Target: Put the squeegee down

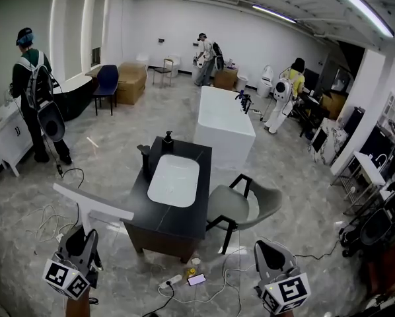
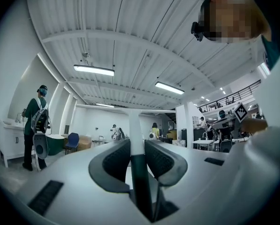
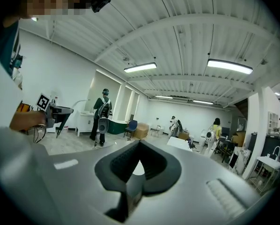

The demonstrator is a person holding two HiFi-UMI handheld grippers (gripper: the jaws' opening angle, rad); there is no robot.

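Gripping the squeegee (image 2: 134, 125) by its handle, my left tool (image 2: 136, 143) has both jaws pressed against the shaft, one pad on each side. The handle runs up between them, dark at the bottom and white above. In the left gripper view the long white blade bar crosses level just past the jaw tips.

From the head view, my left tool (image 1: 85, 236) sits low at the left, and the squeegee (image 1: 92, 202) is held up in the air above the floor. Its blade lies slantwise, with the right end near the front left corner of the counter (image 1: 199, 157). It rests on nothing.

My right tool (image 3: 139, 143) is closed with the jaw tips together and nothing between them. In the head view it (image 1: 270, 248) hangs low at the right, well apart from the squeegee and over the bare floor.

The counter is a dark cabinet ahead of me, between the two tools. A white basin (image 1: 174, 180) is set into its top. A dark faucet (image 1: 144, 154) stands at the basin's left far corner, and a dark pump bottle (image 1: 167, 140) stands at the back edge. A grey chair (image 1: 240, 207) stands just beside the counter's right side. On the floor in front of the counter lie a power strip (image 1: 173, 281) and a phone (image 1: 197, 279) among loose cables. Beyond the counter stands a long white tub (image 1: 220, 121). A person with a backpack (image 1: 35, 91) stands at the far left wall.
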